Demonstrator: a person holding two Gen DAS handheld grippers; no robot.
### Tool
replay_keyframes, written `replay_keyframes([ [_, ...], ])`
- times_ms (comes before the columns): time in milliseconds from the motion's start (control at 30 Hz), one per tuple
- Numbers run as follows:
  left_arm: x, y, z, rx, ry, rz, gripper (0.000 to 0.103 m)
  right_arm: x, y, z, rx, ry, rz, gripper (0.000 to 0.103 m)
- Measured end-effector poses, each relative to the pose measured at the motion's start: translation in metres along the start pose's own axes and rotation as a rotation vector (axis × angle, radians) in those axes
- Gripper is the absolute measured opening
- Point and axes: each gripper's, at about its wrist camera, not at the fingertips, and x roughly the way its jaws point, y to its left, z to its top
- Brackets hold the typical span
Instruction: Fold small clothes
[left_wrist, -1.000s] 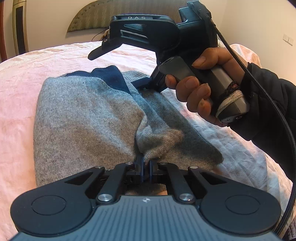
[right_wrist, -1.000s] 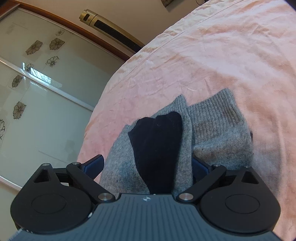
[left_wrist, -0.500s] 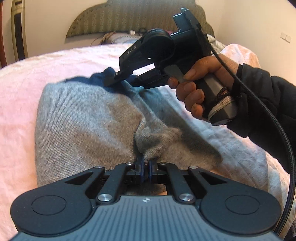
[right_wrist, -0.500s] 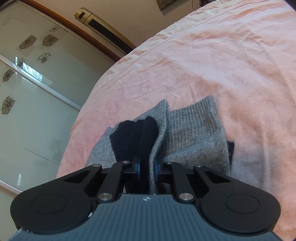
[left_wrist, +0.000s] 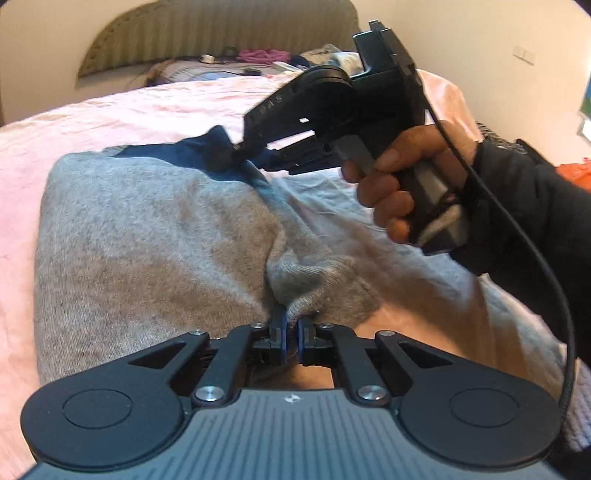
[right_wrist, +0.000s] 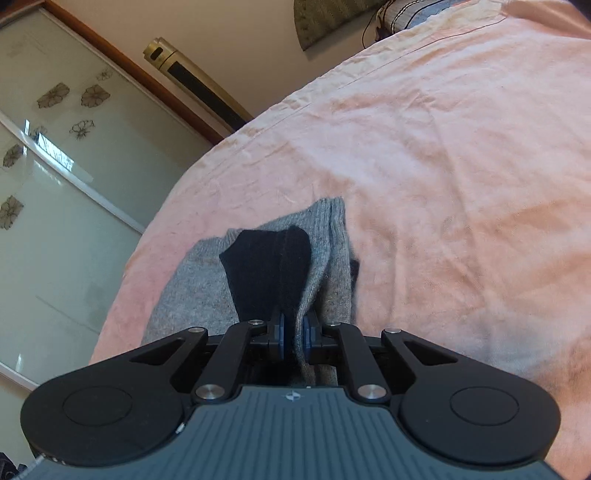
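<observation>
A small grey knit sweater (left_wrist: 147, 236) with a dark navy part (left_wrist: 177, 153) lies on the pink bed sheet (left_wrist: 110, 114). My left gripper (left_wrist: 290, 326) is shut on a bunched grey edge of it at the near side. My right gripper (left_wrist: 229, 157) is held in a hand at the sweater's far edge and is shut on the fabric there. In the right wrist view the right gripper (right_wrist: 293, 328) pinches the grey cloth beside the navy part (right_wrist: 266, 266), and the sweater (right_wrist: 332, 240) hangs pulled up from the sheet (right_wrist: 443, 166).
The bed's headboard (left_wrist: 207, 33) and a pile of clothes and pillows (left_wrist: 258, 59) are at the far end. A glass sliding door with flower marks (right_wrist: 55, 166) stands beside the bed. A light blanket (left_wrist: 424, 295) lies under the sweater at right.
My right gripper came down over the navy part, closed on the sweater's far edge and has lifted it. My left gripper has stayed shut on the near edge.
</observation>
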Motion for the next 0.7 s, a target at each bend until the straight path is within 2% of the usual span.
replay_keyframes([
  [33, -0.006, 0.005, 0.0, -0.004, 0.008, -0.037, 0.008, -0.002, -0.001, 0.002, 0.012, -0.008, 0.008, 0.035],
  [67, -0.015, 0.012, 0.0, -0.016, 0.014, -0.081, 0.01, -0.007, 0.0, 0.003, 0.02, -0.028, 0.025, 0.054],
  [100, -0.027, 0.023, -0.001, -0.04, 0.014, -0.12, 0.015, -0.013, 0.001, 0.005, 0.021, -0.059, 0.03, 0.066],
  [133, -0.041, 0.035, -0.004, -0.069, -0.002, -0.147, 0.028, -0.02, 0.001, 0.008, 0.019, -0.094, 0.027, 0.082],
  [167, -0.054, 0.048, -0.006, -0.099, -0.03, -0.159, 0.037, -0.025, -0.001, 0.01, 0.018, -0.109, 0.025, 0.084],
  [233, -0.079, 0.083, -0.011, -0.193, -0.123, -0.135, 0.092, -0.026, -0.007, 0.015, 0.045, -0.104, 0.022, 0.084],
  [267, -0.088, 0.105, -0.014, -0.263, -0.185, -0.096, 0.097, -0.023, -0.011, 0.017, 0.062, -0.095, 0.022, 0.084],
  [333, -0.091, 0.15, -0.01, -0.435, -0.252, -0.042, 0.097, -0.011, -0.015, 0.018, 0.088, -0.064, 0.02, 0.084],
  [400, -0.073, 0.202, -0.005, -0.668, -0.259, -0.085, 0.097, 0.004, -0.015, 0.016, 0.106, -0.035, 0.026, 0.084],
  [433, -0.06, 0.221, -0.003, -0.761, -0.239, -0.109, 0.096, 0.013, -0.014, 0.016, 0.108, -0.018, 0.026, 0.084],
  [500, -0.027, 0.245, 0.004, -0.867, -0.178, -0.156, 0.096, 0.023, -0.005, 0.014, 0.087, -0.011, 0.025, 0.084],
  [600, 0.019, 0.249, 0.023, -0.899, -0.097, -0.23, 0.094, 0.031, 0.0, 0.014, 0.084, 0.0, 0.035, 0.085],
  [633, 0.026, 0.245, 0.031, -0.886, -0.102, -0.24, 0.088, 0.032, 0.0, 0.014, 0.085, 0.001, 0.043, 0.084],
  [667, 0.033, 0.241, 0.036, -0.876, -0.083, -0.252, 0.079, 0.032, 0.0, 0.013, 0.077, 0.003, 0.037, 0.077],
  [700, 0.039, 0.24, 0.039, -0.866, -0.041, -0.245, 0.053, 0.031, 0.001, 0.012, 0.067, 0.011, 0.013, 0.068],
])
